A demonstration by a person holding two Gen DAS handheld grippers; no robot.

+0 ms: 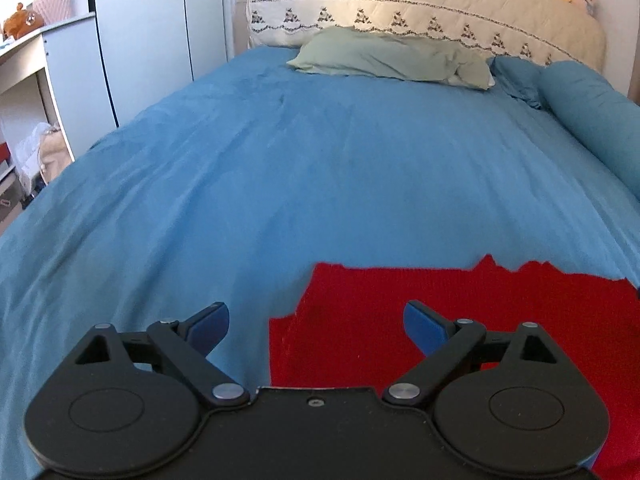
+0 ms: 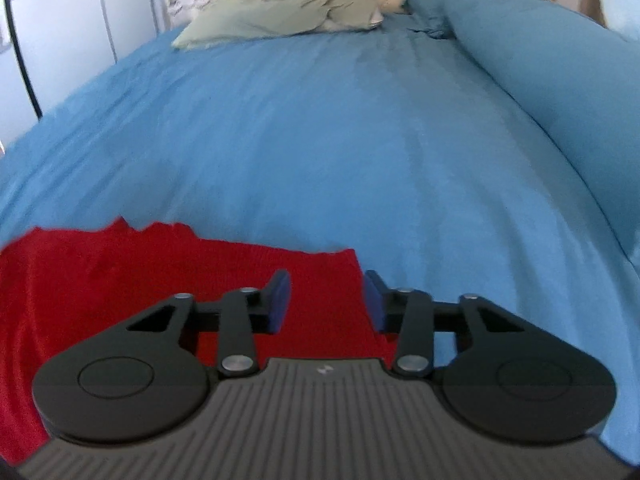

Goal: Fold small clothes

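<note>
A red knitted garment (image 1: 460,312) lies flat on the blue bedspread (image 1: 320,168) near the bed's front edge. My left gripper (image 1: 316,326) is open wide and empty, over the garment's left edge. In the right wrist view the garment (image 2: 120,272) fills the lower left. My right gripper (image 2: 326,300) is open and empty, with its fingers straddling the garment's right edge. Whether either gripper touches the cloth cannot be told.
A pale green pillow (image 1: 392,60) lies at the head of the bed, before a quilted cream headboard (image 1: 420,4). A long blue bolster (image 1: 592,120) runs along the right side. White wardrobe doors (image 1: 160,32) and a desk (image 1: 28,64) stand to the left.
</note>
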